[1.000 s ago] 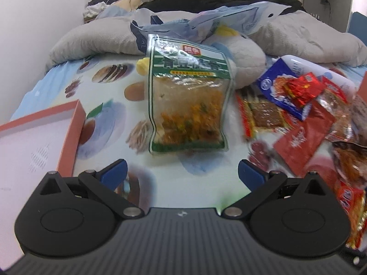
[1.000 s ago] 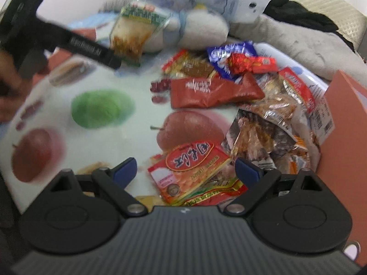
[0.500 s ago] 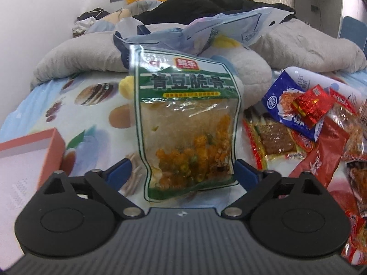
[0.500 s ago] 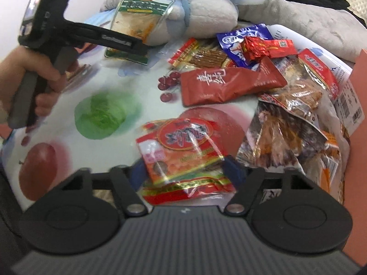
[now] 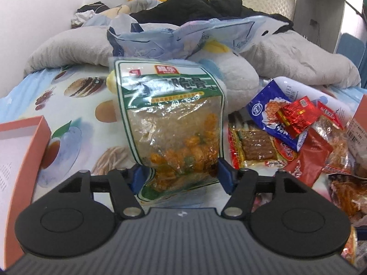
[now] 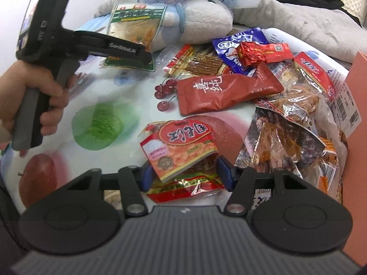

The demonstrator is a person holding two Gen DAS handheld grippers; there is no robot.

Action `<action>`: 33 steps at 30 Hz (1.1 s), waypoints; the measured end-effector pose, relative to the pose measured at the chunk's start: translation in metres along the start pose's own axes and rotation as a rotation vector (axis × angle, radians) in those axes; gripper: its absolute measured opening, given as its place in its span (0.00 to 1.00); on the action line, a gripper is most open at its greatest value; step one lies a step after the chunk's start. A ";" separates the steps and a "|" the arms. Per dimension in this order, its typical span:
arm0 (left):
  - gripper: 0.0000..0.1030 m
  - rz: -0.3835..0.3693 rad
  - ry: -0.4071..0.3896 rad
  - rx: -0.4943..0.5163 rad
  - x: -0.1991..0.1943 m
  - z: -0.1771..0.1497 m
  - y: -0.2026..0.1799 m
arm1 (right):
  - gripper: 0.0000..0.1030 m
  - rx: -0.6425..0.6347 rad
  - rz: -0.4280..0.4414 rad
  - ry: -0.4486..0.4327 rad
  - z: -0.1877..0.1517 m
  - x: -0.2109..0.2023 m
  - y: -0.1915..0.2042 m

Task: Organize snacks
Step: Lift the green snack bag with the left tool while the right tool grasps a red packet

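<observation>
Left tongs (image 5: 181, 175): jaws have just been closing; the blue pads now press the lower sides of the green-banded pouch (image 5: 170, 123), which stands upright between them.
Right tongs (image 6: 184, 174): jaws have just been closing; the pads now pinch the orange-red packet (image 6: 177, 147), its near edge bent upward, with a red-and-yellow packet (image 6: 185, 189) under it.
Setting: a bed with a fruit-printed sheet (image 6: 101, 126).
Left wrist view only: an open orange box (image 5: 34, 142) at the left edge of the sheet, beside the pouch; black clothing (image 5: 201, 6) heaped by the headboard.
Right wrist view only: the person's hand (image 6: 34, 100) on the grey handle of the left tool; an orange box wall (image 6: 356, 123) at the right edge.
Snack pile: dark red sachet (image 6: 227, 90), blue bag (image 6: 231, 50), crinkled red foil pack (image 6: 259, 52) lying on the blue bag, clear bags of brown pieces (image 6: 286, 146), all touching or overlapping to the right of the pouch.
Behind the pouch: a pale plush toy (image 5: 234, 80) touching its back; a light blue plastic bag (image 5: 183, 39) draped over the toy.
Obstruction: each tool's black body fills the lower part of its own view.
</observation>
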State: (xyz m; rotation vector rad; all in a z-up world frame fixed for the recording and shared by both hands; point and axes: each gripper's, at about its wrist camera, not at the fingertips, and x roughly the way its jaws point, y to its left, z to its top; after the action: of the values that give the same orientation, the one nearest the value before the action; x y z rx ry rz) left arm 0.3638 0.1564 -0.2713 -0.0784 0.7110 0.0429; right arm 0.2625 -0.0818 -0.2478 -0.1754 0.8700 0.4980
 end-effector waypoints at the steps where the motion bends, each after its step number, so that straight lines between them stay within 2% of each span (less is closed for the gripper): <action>1: 0.65 -0.006 0.001 -0.009 -0.003 -0.001 0.000 | 0.57 0.007 0.000 -0.001 0.000 -0.001 -0.001; 9: 0.64 -0.040 0.033 -0.066 -0.038 -0.016 -0.004 | 0.56 0.056 -0.004 -0.012 -0.007 -0.016 -0.002; 11: 0.64 -0.044 0.041 -0.068 -0.049 -0.021 -0.007 | 0.49 0.068 0.002 -0.017 -0.009 -0.021 -0.002; 23: 0.64 -0.070 0.086 -0.107 -0.111 -0.051 -0.024 | 0.42 0.122 -0.011 -0.040 -0.024 -0.049 -0.004; 31: 0.64 -0.088 0.113 -0.109 -0.146 -0.065 -0.036 | 0.34 0.130 -0.032 -0.049 -0.030 -0.066 -0.004; 33: 0.64 -0.085 0.118 -0.105 -0.153 -0.068 -0.040 | 0.28 0.127 -0.042 -0.044 -0.034 -0.067 -0.004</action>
State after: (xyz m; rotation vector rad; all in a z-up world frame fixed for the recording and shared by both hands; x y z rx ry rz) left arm 0.2065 0.1089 -0.2209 -0.2132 0.8222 -0.0055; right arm 0.2048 -0.1205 -0.2184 -0.0661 0.8507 0.4052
